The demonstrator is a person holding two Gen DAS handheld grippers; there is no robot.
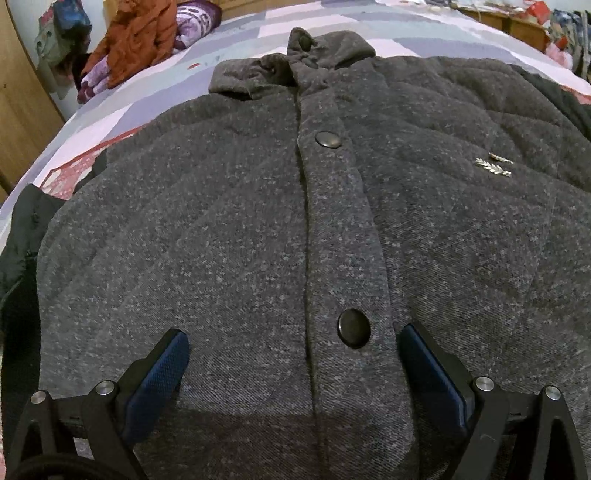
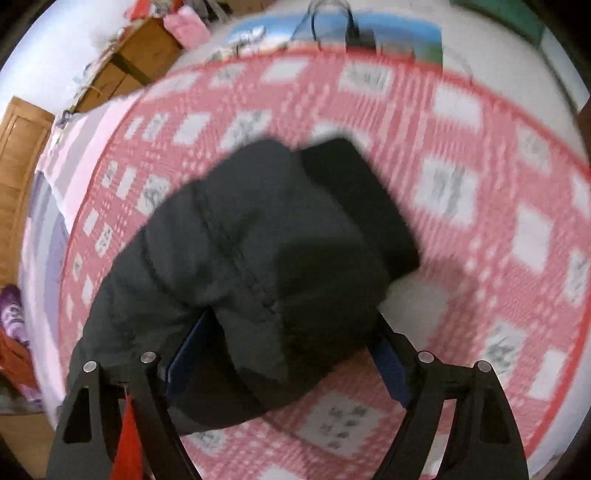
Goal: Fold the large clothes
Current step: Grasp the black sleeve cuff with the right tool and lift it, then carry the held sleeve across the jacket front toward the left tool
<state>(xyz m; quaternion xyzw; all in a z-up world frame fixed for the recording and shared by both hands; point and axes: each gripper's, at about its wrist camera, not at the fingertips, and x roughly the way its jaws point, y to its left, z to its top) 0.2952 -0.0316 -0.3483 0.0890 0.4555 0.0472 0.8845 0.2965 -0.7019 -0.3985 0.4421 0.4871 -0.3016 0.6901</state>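
A large dark grey quilted jacket lies front-up on the bed, collar at the far end, with round buttons down its placket and a small silver leaf pin on the chest. My left gripper is open, its blue-padded jaws spread just above the lower front, either side of the lowest button. In the blurred right wrist view, my right gripper has a black padded sleeve bunched between its blue pads and holds it above the bedspread. The fingertips are hidden under the fabric.
The bed has a pink, grey and white patchwork cover and a red-and-white checked spread. An orange garment and purple clothes lie at the far left. Wooden furniture stands beside the bed.
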